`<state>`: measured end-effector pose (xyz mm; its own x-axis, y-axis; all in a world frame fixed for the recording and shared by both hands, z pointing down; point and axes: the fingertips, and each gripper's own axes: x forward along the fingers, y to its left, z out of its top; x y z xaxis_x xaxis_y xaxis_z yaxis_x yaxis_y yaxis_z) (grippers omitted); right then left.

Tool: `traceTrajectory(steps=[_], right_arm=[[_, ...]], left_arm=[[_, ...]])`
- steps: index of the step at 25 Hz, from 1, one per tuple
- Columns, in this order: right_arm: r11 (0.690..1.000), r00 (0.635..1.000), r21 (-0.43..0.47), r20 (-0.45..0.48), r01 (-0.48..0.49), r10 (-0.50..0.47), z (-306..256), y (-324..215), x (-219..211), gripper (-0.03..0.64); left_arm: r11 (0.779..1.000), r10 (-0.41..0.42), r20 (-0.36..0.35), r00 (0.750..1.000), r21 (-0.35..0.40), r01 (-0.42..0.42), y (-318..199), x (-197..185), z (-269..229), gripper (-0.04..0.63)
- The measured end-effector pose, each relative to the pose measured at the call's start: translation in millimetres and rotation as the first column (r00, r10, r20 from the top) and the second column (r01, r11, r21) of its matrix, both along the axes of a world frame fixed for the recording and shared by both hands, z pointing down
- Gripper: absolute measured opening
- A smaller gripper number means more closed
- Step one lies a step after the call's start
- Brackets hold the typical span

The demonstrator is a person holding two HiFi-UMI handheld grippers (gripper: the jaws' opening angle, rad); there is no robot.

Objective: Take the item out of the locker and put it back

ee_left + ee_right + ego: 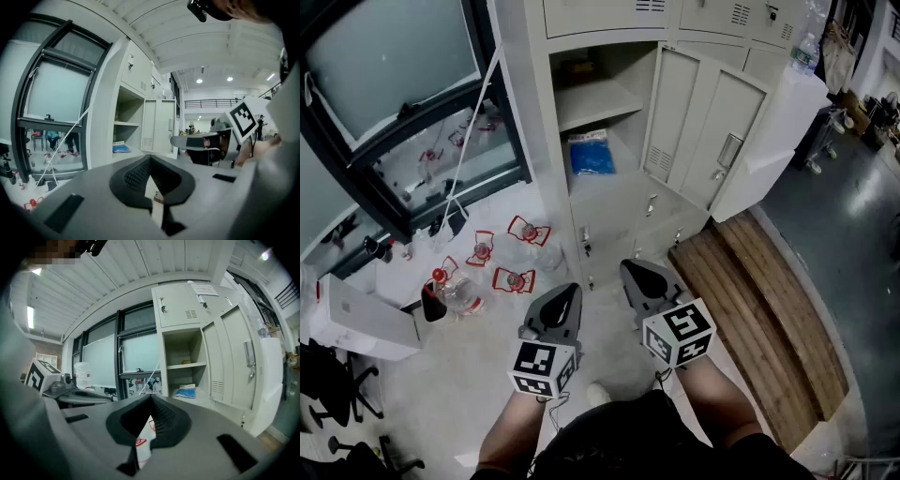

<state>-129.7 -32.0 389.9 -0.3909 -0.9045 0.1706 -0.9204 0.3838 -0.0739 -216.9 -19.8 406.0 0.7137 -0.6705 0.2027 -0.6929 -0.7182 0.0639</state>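
Facing the open locker w/ both grippers shut & empty: left gripper, right gripper. Blue packet lies flat in the compartment under the shelf, ahead & above both, long axis running inward. Right gripper looks slightly nearer.

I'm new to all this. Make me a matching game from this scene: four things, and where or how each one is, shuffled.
Things:
1. blue packet
2. locker door
3. wooden planks
4. red-capped bottle

Place or state:
A. on the floor, right of the locker
B. inside the open locker
C. swung open
D. on the floor, left of the locker

Pairs: 1-B, 2-C, 3-A, 4-D.
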Motion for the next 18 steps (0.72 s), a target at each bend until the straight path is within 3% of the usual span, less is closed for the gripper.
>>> traceTrajectory(steps=[18], right_arm=[[0.999,1.000,0.029,0.015,-0.018,0.017,-13,10,-7,0.000]], left_arm=[[1.000,0.021,-0.002,1.000,0.012,-0.021,10,-10,-4,0.003]])
